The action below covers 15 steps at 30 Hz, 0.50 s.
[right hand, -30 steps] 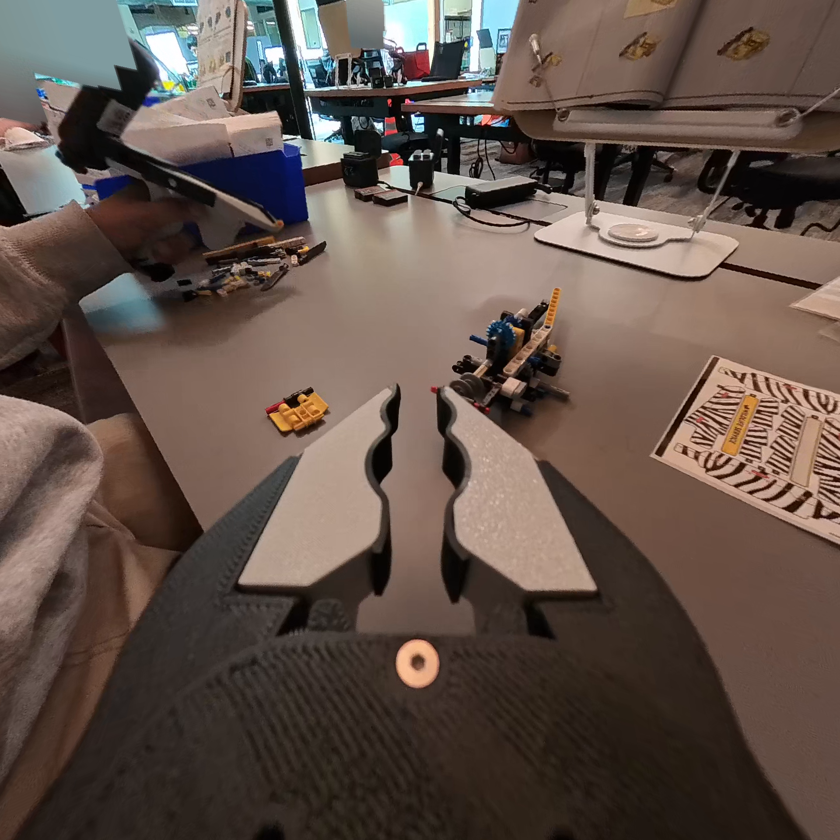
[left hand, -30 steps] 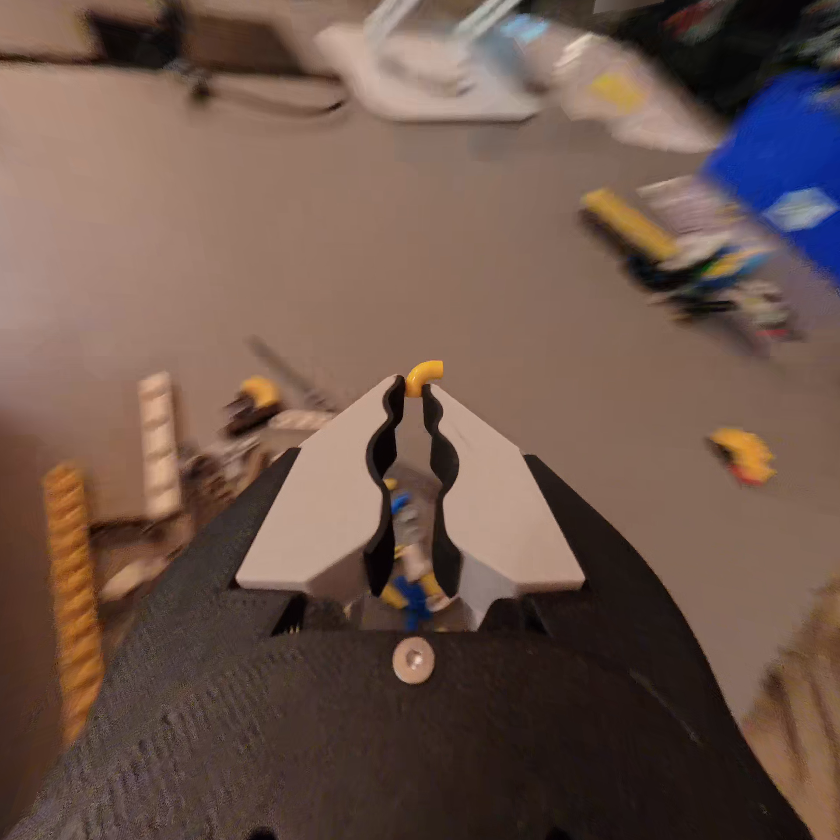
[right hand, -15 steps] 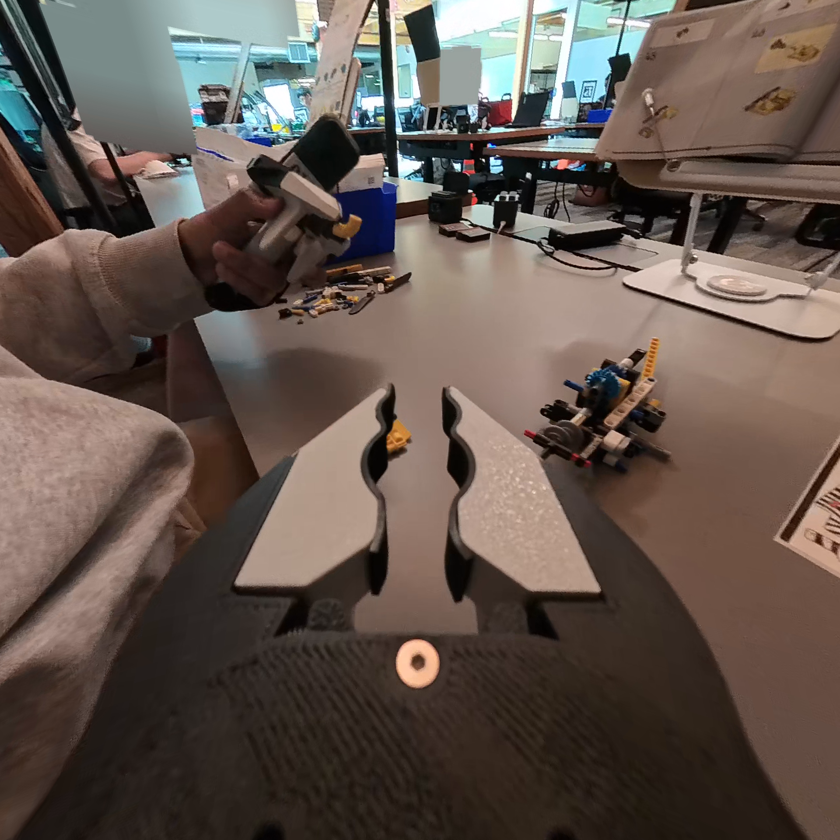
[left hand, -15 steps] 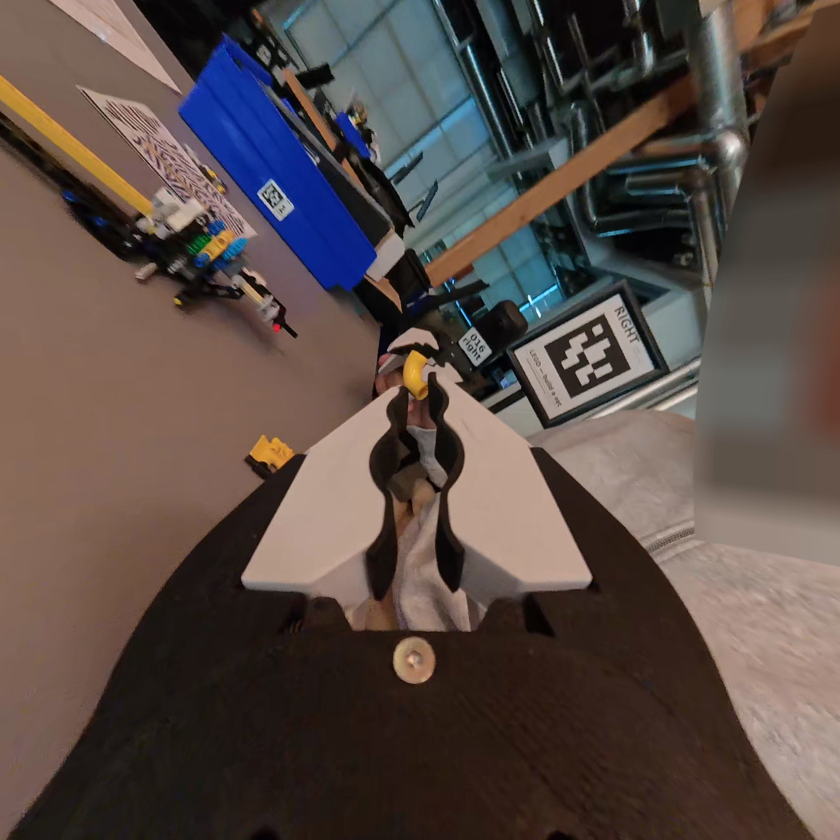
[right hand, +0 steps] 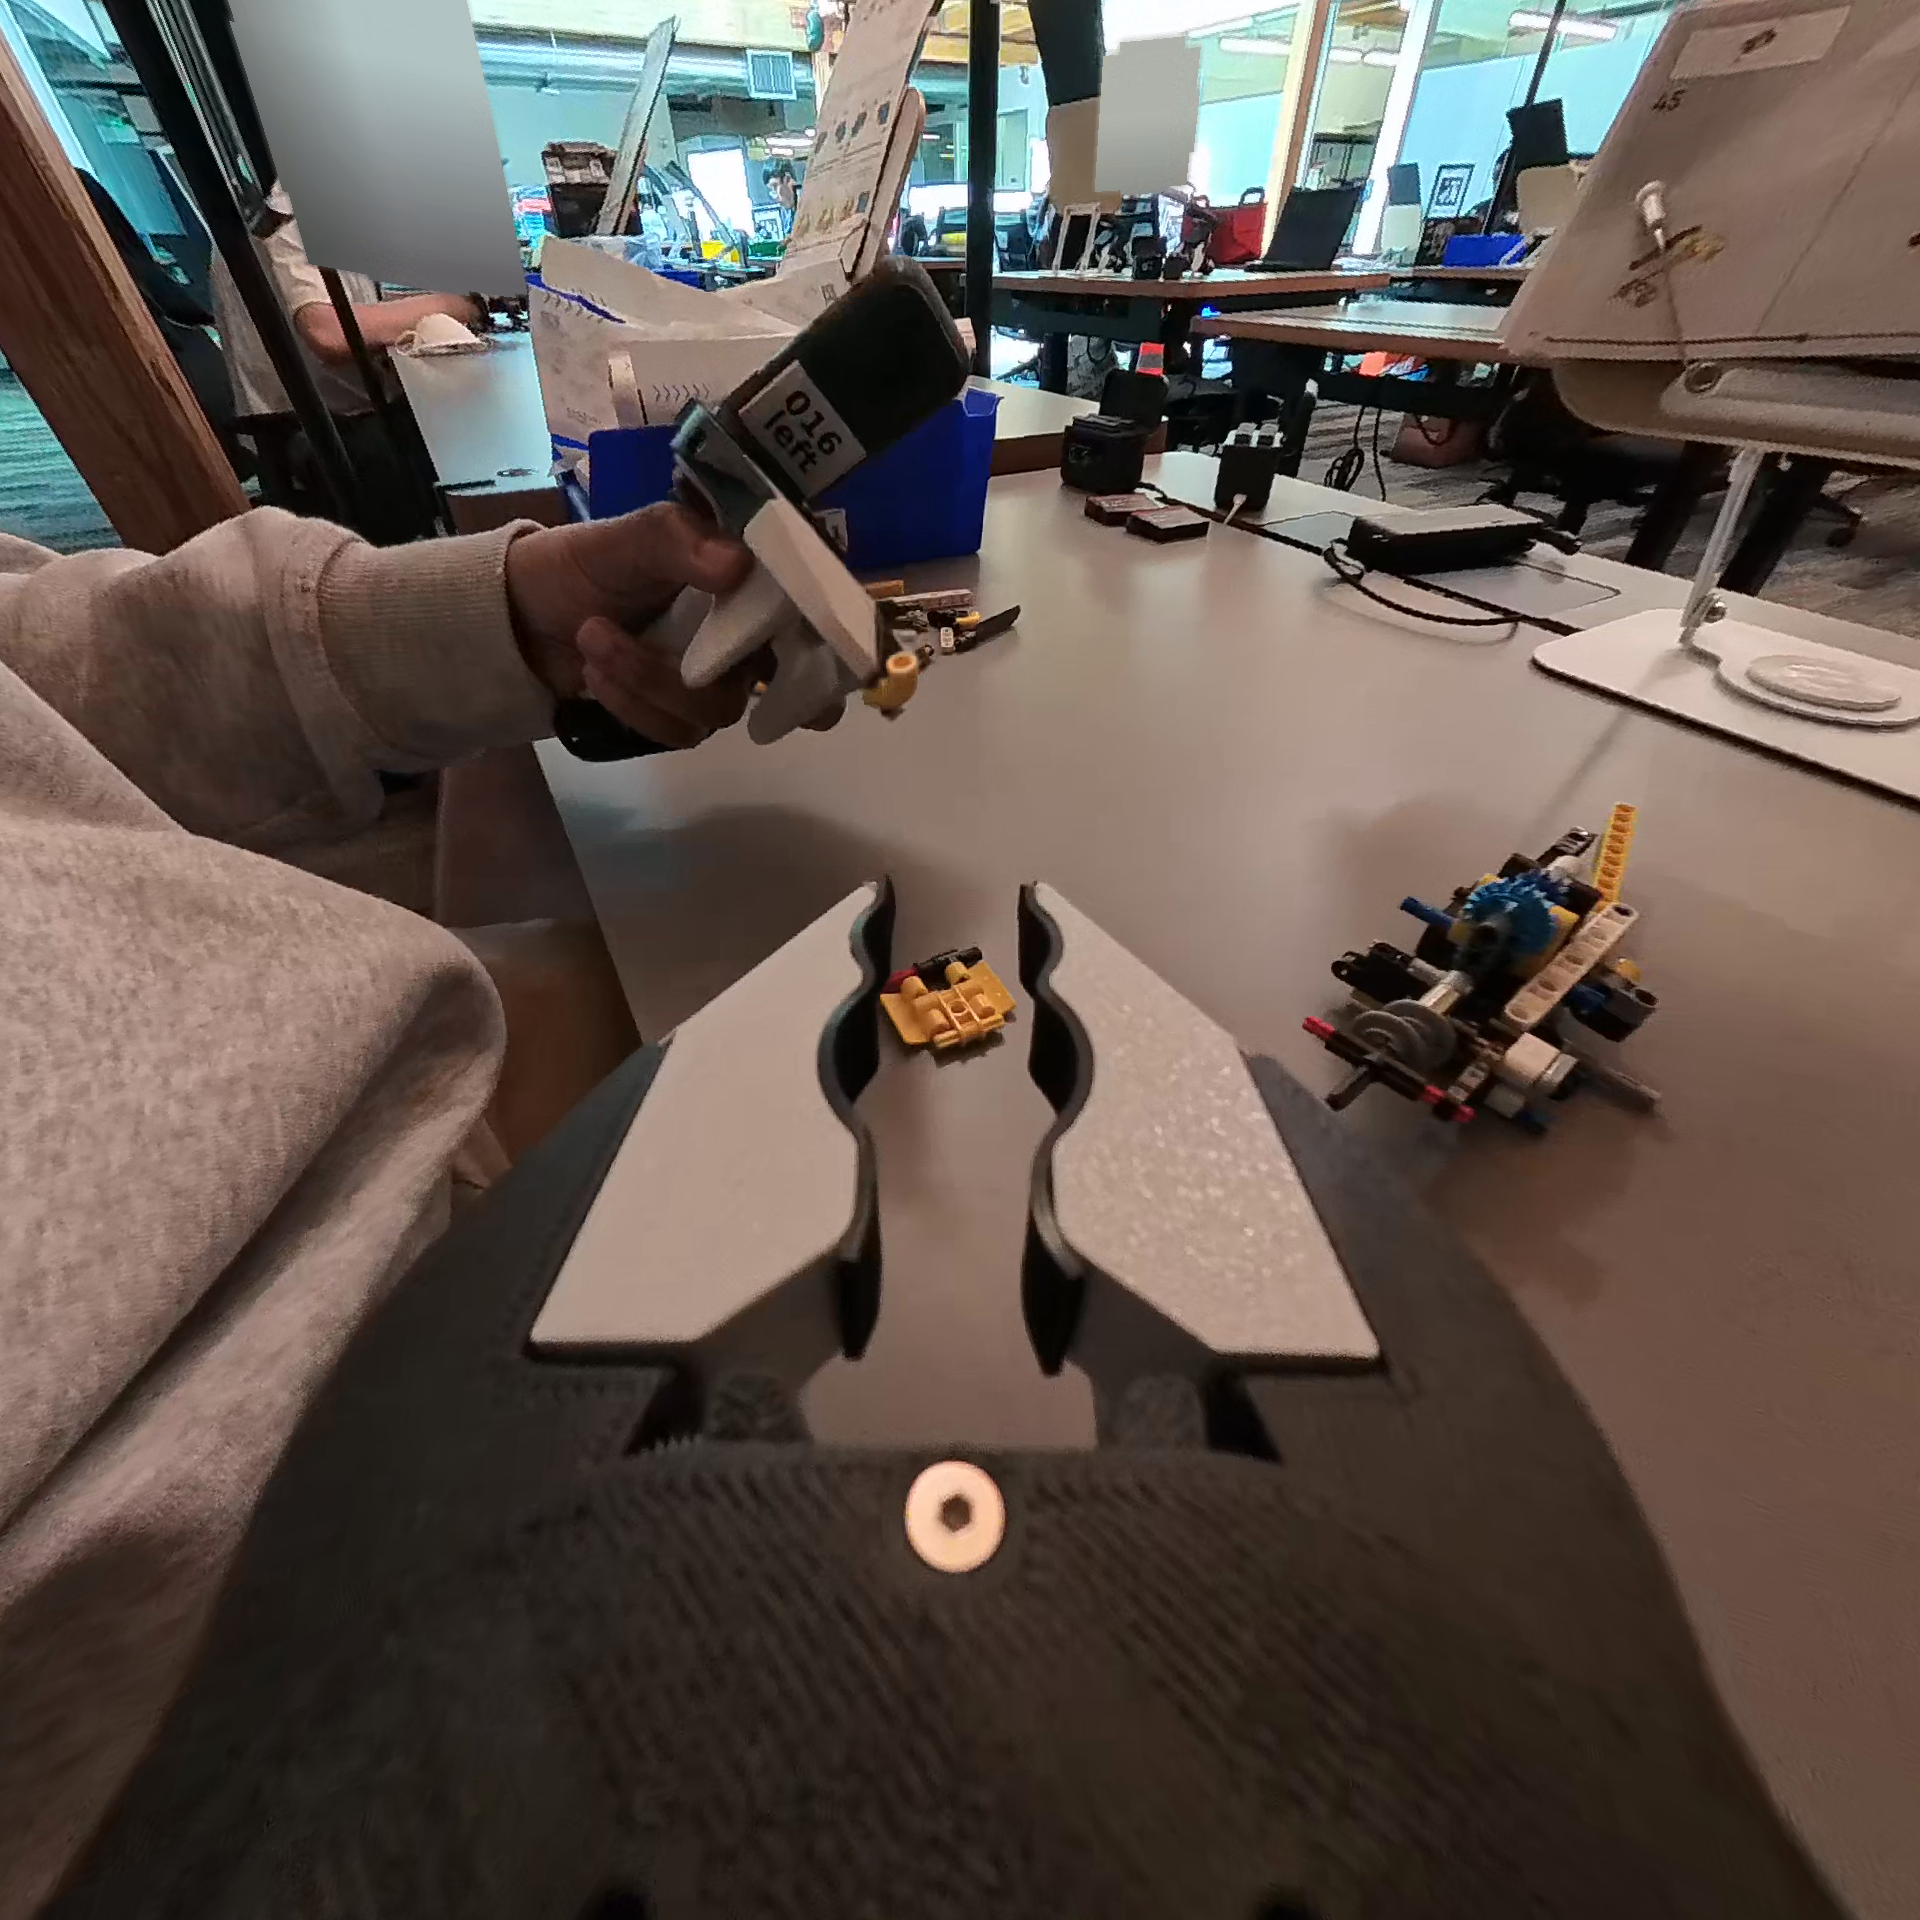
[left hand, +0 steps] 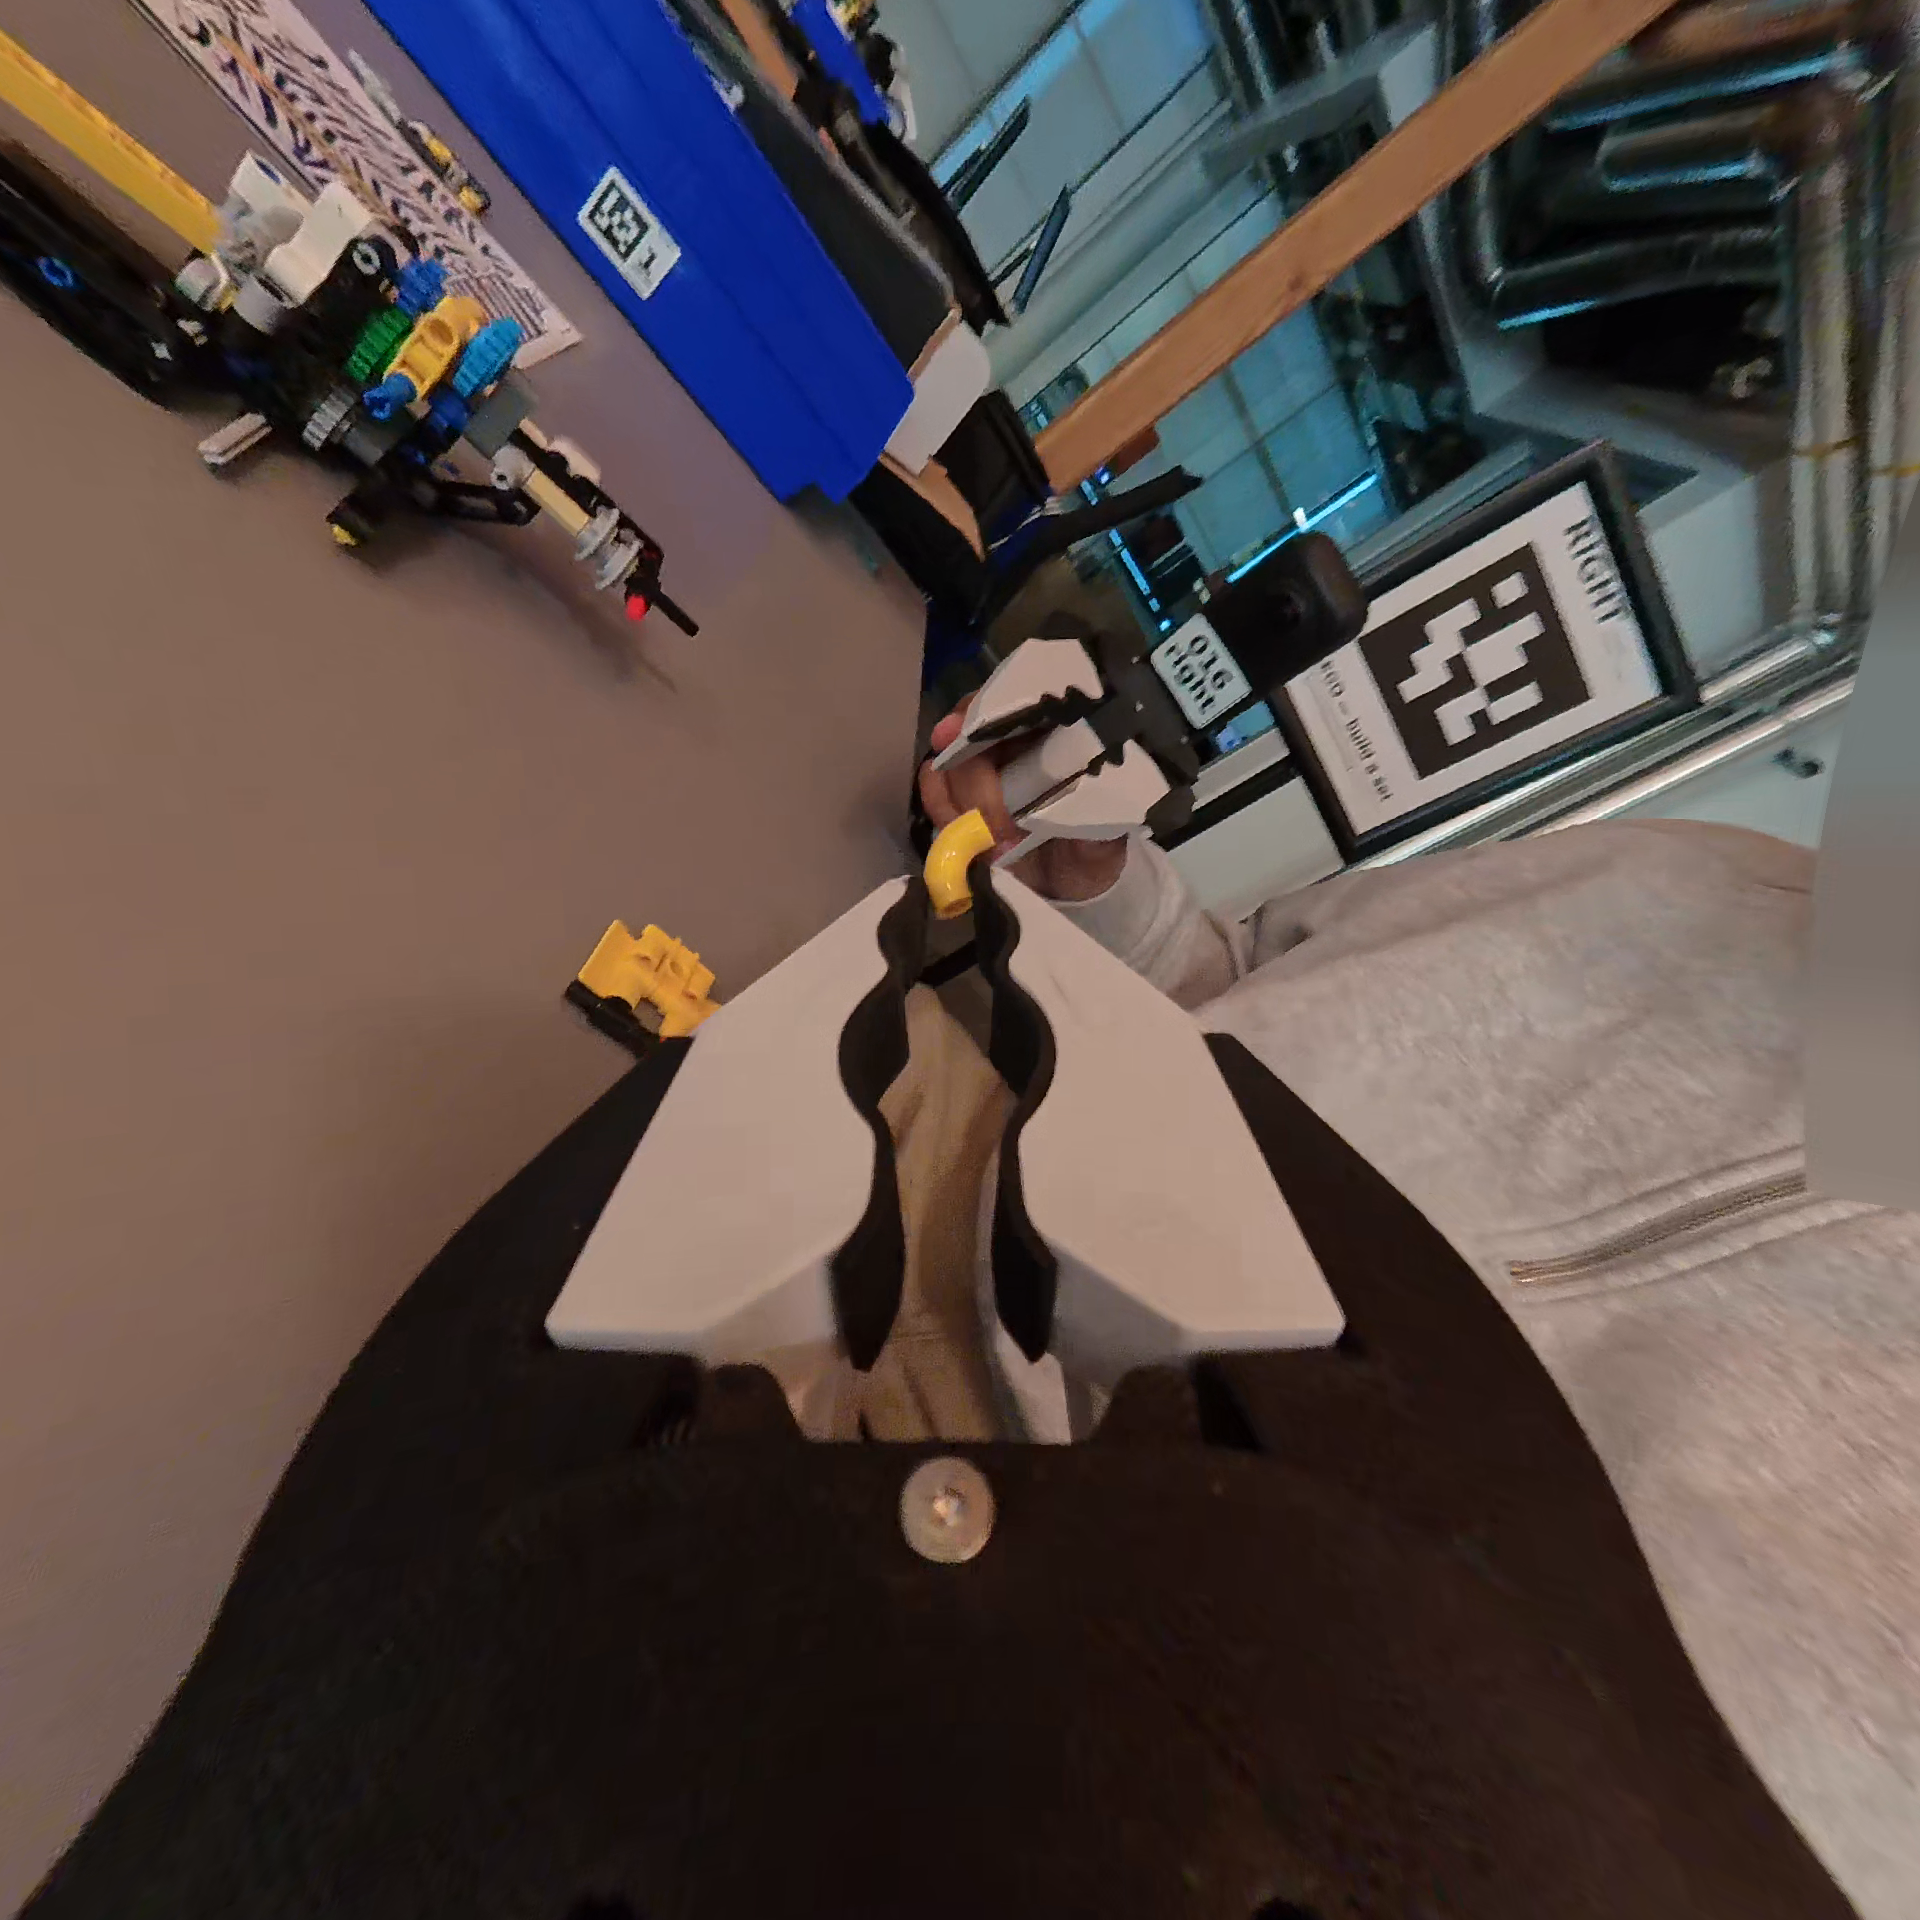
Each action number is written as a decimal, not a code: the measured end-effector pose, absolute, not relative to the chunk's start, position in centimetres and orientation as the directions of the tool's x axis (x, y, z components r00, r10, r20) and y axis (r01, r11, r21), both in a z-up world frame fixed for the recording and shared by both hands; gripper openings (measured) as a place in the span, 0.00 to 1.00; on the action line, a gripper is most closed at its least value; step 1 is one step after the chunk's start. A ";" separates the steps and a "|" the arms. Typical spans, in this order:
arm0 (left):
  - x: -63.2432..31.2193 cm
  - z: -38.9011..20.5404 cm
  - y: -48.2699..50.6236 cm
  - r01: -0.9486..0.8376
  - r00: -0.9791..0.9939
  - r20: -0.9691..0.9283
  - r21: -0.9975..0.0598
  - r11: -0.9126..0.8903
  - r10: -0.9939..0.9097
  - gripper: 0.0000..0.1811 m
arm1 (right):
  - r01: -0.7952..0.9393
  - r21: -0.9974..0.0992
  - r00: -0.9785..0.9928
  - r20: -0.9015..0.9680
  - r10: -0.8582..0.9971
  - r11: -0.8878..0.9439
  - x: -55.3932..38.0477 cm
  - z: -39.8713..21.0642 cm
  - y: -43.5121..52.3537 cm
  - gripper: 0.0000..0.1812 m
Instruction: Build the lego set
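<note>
My left gripper (left hand: pixel 951 902) is shut on a small yellow curved lego piece (left hand: pixel 957 854) at its fingertips, held in the air above the table's edge. It also shows in the right wrist view (right hand: pixel 883 670) with the yellow piece (right hand: pixel 896 681). My right gripper (right hand: pixel 956 906) is open and empty, just above the grey table (right hand: pixel 1195 748). A small yellow sub-assembly (right hand: pixel 948 1006) lies on the table, seen between its fingers. The partly built lego model (right hand: pixel 1496 997) sits to the right. In the left wrist view, the right gripper (left hand: pixel 1039 753) is just beyond the yellow piece.
A blue bin (right hand: pixel 914 488) stands at the back, with a pile of loose lego pieces (right hand: pixel 935 613) in front of it. A white book stand (right hand: pixel 1766 675) and a black power adapter (right hand: pixel 1444 535) are at the far right. A grey sleeve (right hand: pixel 208 1039) fills the left. The grippers' ends are close to 9 centimeters from one another.
My left gripper swung away from the loose pieces and came toward the right gripper with the yellow piece. My right gripper turned left and moved over the yellow sub-assembly.
</note>
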State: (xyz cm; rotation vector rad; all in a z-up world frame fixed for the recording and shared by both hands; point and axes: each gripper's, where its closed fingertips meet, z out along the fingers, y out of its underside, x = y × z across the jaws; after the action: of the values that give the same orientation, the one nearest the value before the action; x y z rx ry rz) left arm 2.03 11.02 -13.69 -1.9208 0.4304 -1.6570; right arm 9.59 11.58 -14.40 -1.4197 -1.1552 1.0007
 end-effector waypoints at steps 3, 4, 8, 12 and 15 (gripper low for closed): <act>2.8 -14.6 10.8 0.067 0.224 0.765 -0.631 -0.773 -0.604 0.04 | 0.147 -0.988 0.203 -0.019 0.979 -0.050 9.7 -14.5 11.8 0.13; 3.0 -15.0 10.7 0.049 0.237 0.754 -0.640 -0.767 -0.613 0.04 | 0.149 -0.987 0.205 -0.022 0.978 -0.053 9.7 -14.6 11.8 0.13; 3.5 -16.0 10.6 0.010 0.261 0.737 -0.648 -0.762 -0.623 0.04 | 0.152 -0.986 0.213 -0.032 0.977 -0.065 9.9 -14.7 12.2 0.13; 3.5 -16.5 10.7 0.011 0.258 0.745 -0.639 -0.769 -0.615 0.03 | 0.147 -0.985 0.214 -0.054 0.975 -0.087 10.1 -14.8 12.4 0.14; 3.4 -16.7 10.7 0.010 0.259 0.747 -0.636 -0.772 -0.613 0.03 | 0.147 -0.985 0.214 -0.061 0.975 -0.094 10.1 -14.8 12.4 0.14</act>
State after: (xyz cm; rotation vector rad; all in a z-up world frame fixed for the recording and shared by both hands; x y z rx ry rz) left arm 3.45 10.68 -16.67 -2.0081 0.5440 -1.5471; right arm 10.12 12.43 -14.80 -1.4739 -1.1241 1.0291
